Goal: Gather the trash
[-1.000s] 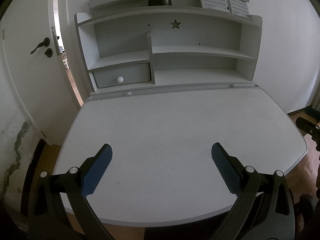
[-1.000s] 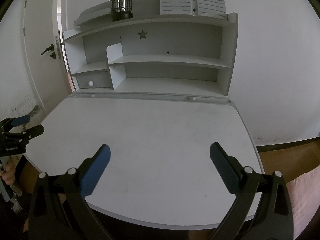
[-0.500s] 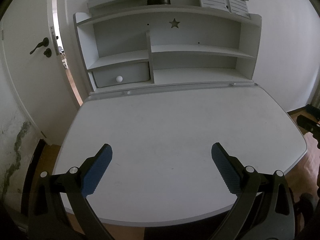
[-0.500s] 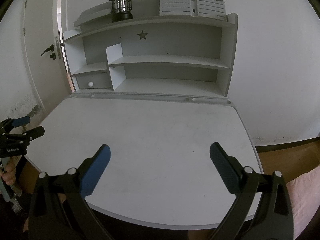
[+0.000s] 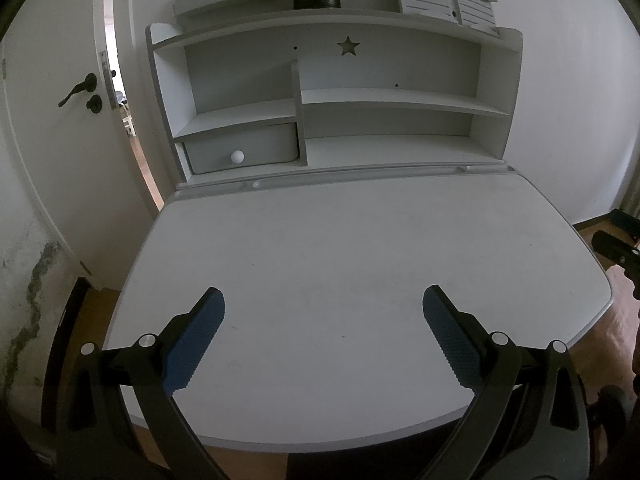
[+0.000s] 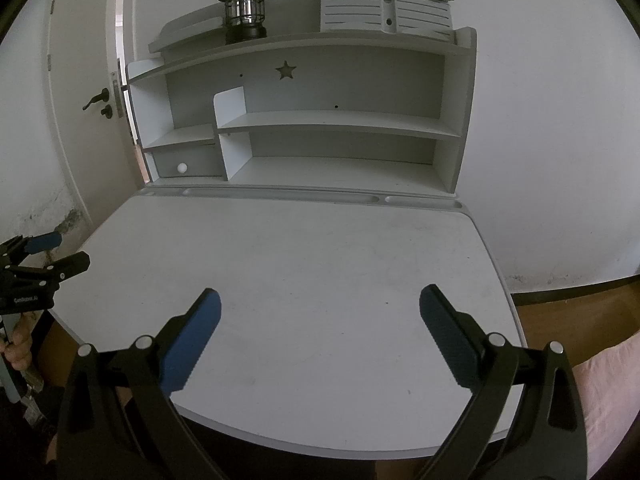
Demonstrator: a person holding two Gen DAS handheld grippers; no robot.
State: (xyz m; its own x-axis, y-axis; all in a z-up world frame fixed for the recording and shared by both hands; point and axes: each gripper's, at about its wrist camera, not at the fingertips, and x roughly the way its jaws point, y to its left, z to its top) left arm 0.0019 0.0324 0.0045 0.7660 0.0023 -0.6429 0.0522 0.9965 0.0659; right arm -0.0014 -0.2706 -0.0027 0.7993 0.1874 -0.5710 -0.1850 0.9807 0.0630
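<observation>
— White wall and a shelved hutch (image 5: 332, 92) close off the far side; in front of the hutch the bench (image 5: 360, 248) lies bare, with only faint specks on it.

— So where is the trash?

— Nowhere that either view shows. Not on the bench, not on the hutch shelves. Atop the hutch stands a lantern (image 6: 244, 12), and beside that a slatted white stand (image 6: 386, 10), neither of them rubbish.

— And the tongs?

— Left tongs (image 5: 322, 336) released, jaws spread wide, nothing between them. Right tongs (image 6: 320, 334) likewise, hovering over the bench edge nearest the person, well apart from the hutch.

— What might go wrong, then?

— My guess: with no target in sight, a hasty sweep toward the hutch could take the lantern for litter or knock it off. Swinging both tongs round to search the floor could also clash them together, since the left ones already show at the edge of the right view.
</observation>
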